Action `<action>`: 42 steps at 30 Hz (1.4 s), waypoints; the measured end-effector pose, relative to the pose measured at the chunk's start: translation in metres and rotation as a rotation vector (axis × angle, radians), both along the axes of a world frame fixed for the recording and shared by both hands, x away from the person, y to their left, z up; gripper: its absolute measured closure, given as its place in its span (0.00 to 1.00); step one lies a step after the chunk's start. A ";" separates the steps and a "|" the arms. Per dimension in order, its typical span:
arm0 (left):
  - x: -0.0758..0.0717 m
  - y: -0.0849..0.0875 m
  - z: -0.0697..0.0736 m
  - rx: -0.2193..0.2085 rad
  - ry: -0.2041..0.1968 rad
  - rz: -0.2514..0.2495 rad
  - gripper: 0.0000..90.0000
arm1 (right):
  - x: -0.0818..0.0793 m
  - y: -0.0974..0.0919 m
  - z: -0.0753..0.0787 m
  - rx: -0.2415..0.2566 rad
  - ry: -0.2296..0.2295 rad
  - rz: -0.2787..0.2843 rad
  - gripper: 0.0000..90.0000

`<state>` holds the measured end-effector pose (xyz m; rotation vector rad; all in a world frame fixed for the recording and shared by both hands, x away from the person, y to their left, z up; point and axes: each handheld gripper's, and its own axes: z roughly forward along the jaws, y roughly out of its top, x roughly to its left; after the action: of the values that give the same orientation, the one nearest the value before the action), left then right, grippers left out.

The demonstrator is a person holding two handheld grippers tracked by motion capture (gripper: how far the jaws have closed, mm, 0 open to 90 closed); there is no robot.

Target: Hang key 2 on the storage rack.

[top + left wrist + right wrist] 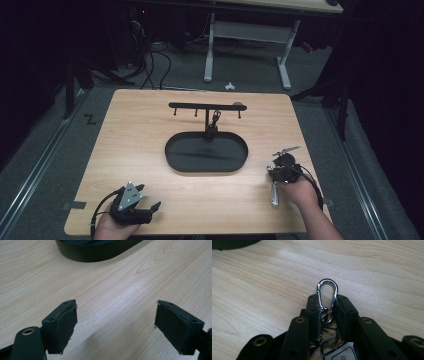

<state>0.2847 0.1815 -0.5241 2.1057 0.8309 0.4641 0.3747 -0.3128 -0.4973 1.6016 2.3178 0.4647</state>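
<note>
We find the wooden table [150,200] carrying, at its centre, a black oval tray [206,152], our landmark throughout. Rising from the tray's far rim is a black rack [206,106] with short pegs under its crossbar; something small and dark hangs from one peg, too small to identify. On the near left of the tray, the left gripper [115,322] rests low over bare wood, jaws wide apart with nothing between them. On the near right of the tray, the right gripper [326,308] has its pads pressed on a silver carabiner clip [326,293], whose rounded end projects beyond the fingertips; a ring and what looks like a key fob trail beneath it. We judge the step in hand to be carrying this clip to a free peg. We advise keeping the projecting loop clear, approaching the peg squarely, and releasing only once the loop is seated.
</note>
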 end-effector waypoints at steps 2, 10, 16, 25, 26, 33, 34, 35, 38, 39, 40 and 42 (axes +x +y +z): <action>0.000 0.000 0.000 0.000 0.000 0.000 0.21 | 0.001 0.000 0.000 0.005 0.008 -0.005 0.82; 0.000 0.001 0.000 0.000 0.002 -0.001 0.21 | -0.001 -0.003 0.001 0.024 0.019 -0.006 0.83; 0.000 -0.001 -0.001 0.003 0.004 -0.003 0.21 | -0.004 -0.004 0.004 0.032 0.009 0.004 0.84; 0.000 -0.001 -0.001 0.003 0.004 -0.005 0.21 | -0.006 -0.008 0.013 0.066 0.000 -0.011 0.96; 0.000 -0.001 -0.001 0.004 0.005 -0.005 0.21 | -0.006 -0.008 0.012 0.050 -0.003 -0.003 0.96; 0.000 -0.001 0.000 0.004 0.005 -0.006 0.21 | -0.005 -0.006 0.009 0.023 0.003 -0.006 0.96; 0.000 -0.001 0.000 0.004 0.005 -0.006 0.21 | -0.004 -0.006 0.009 0.022 0.004 -0.008 0.95; 0.000 -0.001 0.000 0.004 0.005 -0.006 0.21 | -0.004 -0.005 0.008 0.017 0.010 -0.009 0.95; 0.000 -0.001 -0.001 0.005 0.006 -0.006 0.21 | -0.003 -0.005 0.006 0.005 0.021 -0.008 0.95; 0.000 -0.001 -0.001 0.005 0.006 -0.006 0.21 | -0.003 -0.005 0.005 0.009 0.031 -0.007 0.94; 0.000 -0.001 -0.001 0.005 0.007 -0.007 0.21 | -0.003 -0.004 0.003 0.004 0.038 -0.004 0.94; 0.000 -0.001 -0.001 0.006 0.006 -0.008 0.21 | -0.003 -0.004 0.002 -0.008 0.043 0.006 0.94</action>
<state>0.2849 0.1805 -0.5247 2.1159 0.8254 0.4568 0.3716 -0.3164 -0.4954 1.6163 2.3536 0.4252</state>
